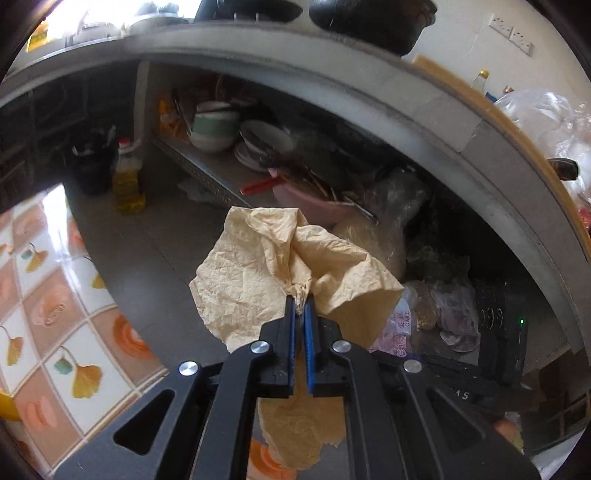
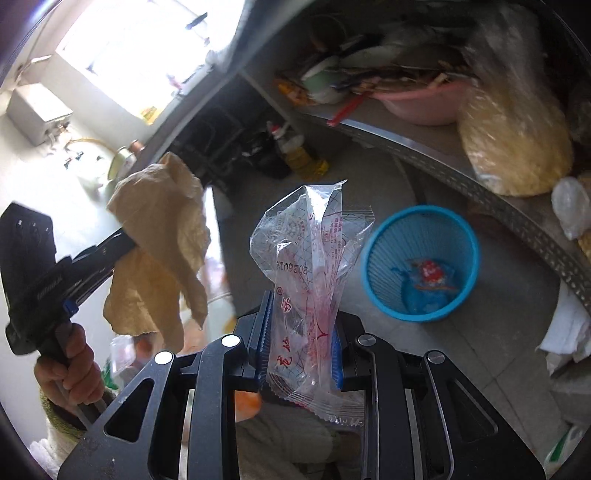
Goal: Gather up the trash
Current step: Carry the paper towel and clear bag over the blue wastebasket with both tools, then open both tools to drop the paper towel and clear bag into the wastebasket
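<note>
Your left hand-held gripper (image 1: 302, 308) pinches limp crumpled tissue paper (image 1: 280, 273); your right hand-held gripper (image 2: 299, 325) clamps a slippery, feather-light clear plastic wrapper (image 2: 310, 266) at mid-length.

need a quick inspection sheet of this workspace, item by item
surface: grey floor below a metal shelf edge.
job's things: crumpled tan paper; clear printed wrapper; blue basket on the floor, some trash already inside.
clutter: pink basin, bowls, oil bottle, bagged goods.
grippers: left claw shut on the paper; right claw shut on the wrapper; a hand holds the left tool.
cables: nothing seen.
surroundings: bright window, patterned tiles, wall sockets.
</note>
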A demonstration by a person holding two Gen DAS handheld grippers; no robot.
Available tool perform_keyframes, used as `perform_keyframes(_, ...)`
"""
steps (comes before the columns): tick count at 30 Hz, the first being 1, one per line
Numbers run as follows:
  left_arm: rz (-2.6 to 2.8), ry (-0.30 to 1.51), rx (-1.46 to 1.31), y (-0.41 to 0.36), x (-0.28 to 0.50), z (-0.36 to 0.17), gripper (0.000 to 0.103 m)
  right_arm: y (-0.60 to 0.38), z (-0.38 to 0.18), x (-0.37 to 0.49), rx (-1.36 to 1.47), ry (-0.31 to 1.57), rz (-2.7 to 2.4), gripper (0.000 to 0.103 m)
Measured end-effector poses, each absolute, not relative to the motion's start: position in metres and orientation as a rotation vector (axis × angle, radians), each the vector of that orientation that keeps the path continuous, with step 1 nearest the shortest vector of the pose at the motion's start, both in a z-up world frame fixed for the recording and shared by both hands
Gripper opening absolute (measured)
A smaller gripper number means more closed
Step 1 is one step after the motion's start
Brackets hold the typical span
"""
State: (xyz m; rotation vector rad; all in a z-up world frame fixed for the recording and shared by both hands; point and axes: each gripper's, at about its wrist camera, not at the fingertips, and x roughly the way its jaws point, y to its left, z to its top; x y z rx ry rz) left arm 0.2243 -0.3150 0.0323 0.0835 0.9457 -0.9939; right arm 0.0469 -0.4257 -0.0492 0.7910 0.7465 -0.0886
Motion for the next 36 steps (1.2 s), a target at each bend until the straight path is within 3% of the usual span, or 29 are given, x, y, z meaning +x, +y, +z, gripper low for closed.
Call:
perform_keyframes(12,-0.868,1.431,0.118,-0.462,0.301,-0.127,0.004,-0.489,-0.157,0.069,0.945,0.912,-0.261,0.024)
perform_keyframes(19,-0.76,1.488,0.169,-0.507,0.331,-0.195,0.006,-0.509,-0.194,0.09,0.969,0.953,-0.301,0.024)
perform_keyframes(22,-0.734,1.508,0.182,-0.515,0.341,-0.218,0.016,-0.514,-0.209,0.109,0.958,0.977,-0.296,0.024)
perform_keyframes(26,-0.687,1.535,0.197,-0.518,0.348,-0.236,0.05,-0.522,-0.232,0.131,0.947,1.027,-0.306,0.024)
perform_keyframes(30,-0.666,1.547,0.167,-0.51,0.353,-0.237,0.051,-0.526,-0.248,0.143,0.958,1.071,-0.317,0.024)
perform_keyframes(36,-0.708,1.48,0.133,-0.498,0.355,-0.188,0.051,-0.526,-0.269,0.168,0.928,1.132,-0.317,0.028)
